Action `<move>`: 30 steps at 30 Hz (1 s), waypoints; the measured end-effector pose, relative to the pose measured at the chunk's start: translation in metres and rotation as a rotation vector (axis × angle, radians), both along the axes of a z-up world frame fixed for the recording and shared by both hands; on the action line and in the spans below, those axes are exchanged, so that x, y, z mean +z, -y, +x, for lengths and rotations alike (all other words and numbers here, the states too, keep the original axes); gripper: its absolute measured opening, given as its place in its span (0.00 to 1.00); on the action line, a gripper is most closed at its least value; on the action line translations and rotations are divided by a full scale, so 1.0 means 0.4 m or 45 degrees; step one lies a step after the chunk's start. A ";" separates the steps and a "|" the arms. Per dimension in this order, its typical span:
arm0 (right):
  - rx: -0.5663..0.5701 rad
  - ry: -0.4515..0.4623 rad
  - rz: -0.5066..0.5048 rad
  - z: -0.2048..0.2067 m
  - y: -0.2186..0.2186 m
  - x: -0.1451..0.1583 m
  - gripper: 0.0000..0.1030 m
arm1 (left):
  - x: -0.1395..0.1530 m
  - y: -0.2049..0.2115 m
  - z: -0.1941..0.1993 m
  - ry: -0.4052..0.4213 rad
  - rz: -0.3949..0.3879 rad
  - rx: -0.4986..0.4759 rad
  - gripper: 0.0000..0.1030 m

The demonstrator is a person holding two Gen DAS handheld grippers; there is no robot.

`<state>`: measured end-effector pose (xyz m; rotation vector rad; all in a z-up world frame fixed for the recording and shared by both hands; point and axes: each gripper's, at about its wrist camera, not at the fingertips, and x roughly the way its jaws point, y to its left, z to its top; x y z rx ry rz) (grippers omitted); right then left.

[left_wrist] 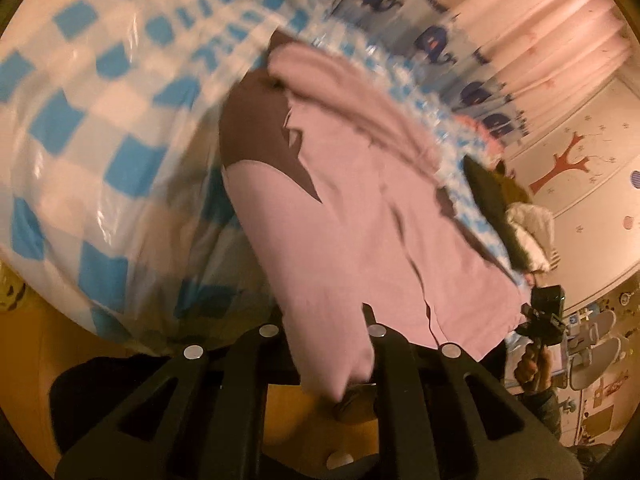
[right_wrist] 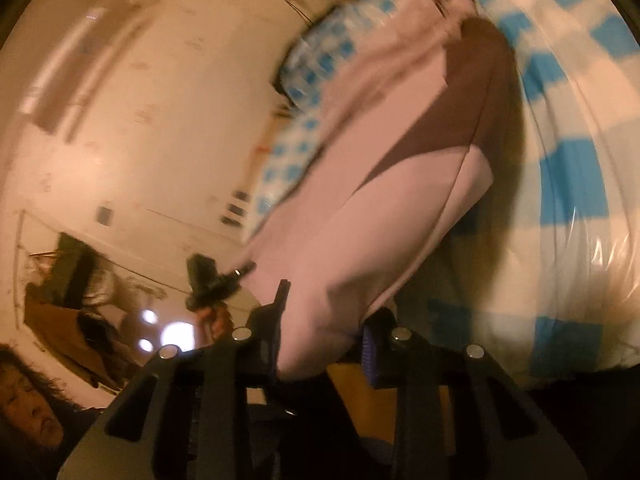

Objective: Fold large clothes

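Now L gripper (left_wrist: 326,364) & R gripper (right_wrist: 320,344) jaws each clenched on pink garment (left_wrist: 352,208), long axis running away across checked bed (left_wrist: 80,120).

The big pink garment (left_wrist: 352,216) hangs over the edge of the bed (left_wrist: 80,128) and fills the middle, so nothing can pass straight ahead. It sits between the fingers (left_wrist: 384,356) of the left gripper (left_wrist: 332,364) and of the right gripper (right_wrist: 320,344), so no gap is left there. On the bed, the blue checked cover is bare beside the garment. A pile of dark and white clothes (left_wrist: 516,224) blocks the far edge. Under the garment there is open yellow floor (left_wrist: 24,364).
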<state>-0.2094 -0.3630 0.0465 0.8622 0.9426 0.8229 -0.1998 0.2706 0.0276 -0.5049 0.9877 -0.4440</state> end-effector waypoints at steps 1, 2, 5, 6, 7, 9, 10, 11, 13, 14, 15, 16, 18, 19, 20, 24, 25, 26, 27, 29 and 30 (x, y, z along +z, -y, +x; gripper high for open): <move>-0.008 0.026 0.027 -0.012 0.011 0.016 0.30 | 0.033 -0.006 -0.020 0.031 -0.017 -0.004 0.09; -0.012 0.047 0.046 -0.026 0.020 0.030 0.30 | 0.052 -0.011 -0.028 0.046 -0.025 -0.010 0.09; -0.016 0.096 0.094 -0.077 0.051 0.061 0.30 | 0.111 -0.005 -0.091 0.105 -0.040 -0.037 0.09; -0.016 0.103 0.113 -0.096 0.054 0.062 0.30 | 0.118 -0.006 -0.119 0.113 -0.041 -0.046 0.10; -0.012 0.102 0.130 -0.112 0.055 0.055 0.30 | 0.115 -0.004 -0.134 0.109 -0.039 -0.049 0.10; -0.007 0.084 0.158 -0.135 0.053 0.028 0.30 | 0.085 -0.009 -0.158 0.070 -0.036 -0.048 0.10; -0.005 0.068 0.172 -0.146 0.044 0.004 0.30 | 0.047 -0.021 -0.165 0.023 -0.049 -0.031 0.10; -0.005 0.049 0.191 -0.152 0.039 -0.019 0.30 | 0.016 -0.039 -0.178 -0.001 -0.069 -0.018 0.09; -0.013 0.034 0.236 -0.160 0.041 -0.045 0.30 | -0.025 -0.059 -0.185 -0.032 -0.139 0.011 0.09; -0.018 0.041 0.256 -0.160 0.053 -0.048 0.30 | -0.025 -0.068 -0.187 -0.015 -0.174 0.015 0.09; -0.024 0.069 0.290 -0.151 0.056 -0.039 0.30 | -0.012 -0.071 -0.184 0.015 -0.207 0.016 0.09; -0.027 0.110 0.316 -0.139 0.057 -0.019 0.30 | 0.025 -0.075 -0.171 0.068 -0.246 0.015 0.09; -0.024 0.211 0.356 -0.099 0.068 0.039 0.30 | 0.087 -0.075 -0.142 0.151 -0.270 0.009 0.09; -0.023 0.261 0.365 -0.071 0.070 0.072 0.30 | 0.138 -0.073 -0.107 0.207 -0.288 0.007 0.09; -0.027 0.325 0.381 -0.027 0.074 0.115 0.30 | 0.172 -0.071 -0.074 0.240 -0.303 0.008 0.09; -0.085 0.471 0.425 0.166 0.087 0.233 0.29 | 0.305 -0.047 0.128 0.348 -0.350 0.019 0.09; -0.107 0.496 0.428 0.223 0.094 0.256 0.28 | 0.329 -0.037 0.203 0.368 -0.351 0.023 0.09; -0.126 0.505 0.429 0.263 0.098 0.269 0.25 | 0.346 -0.027 0.285 0.372 -0.363 0.033 0.09; -0.169 0.512 0.439 0.339 0.107 0.290 0.25 | 0.356 -0.014 0.367 0.366 -0.375 0.043 0.09; -0.240 0.497 0.446 0.482 0.131 0.303 0.25 | 0.362 0.013 0.504 0.348 -0.370 0.066 0.09; -0.268 0.486 0.425 0.532 0.134 0.304 0.25 | 0.350 0.032 0.603 0.331 -0.370 0.084 0.10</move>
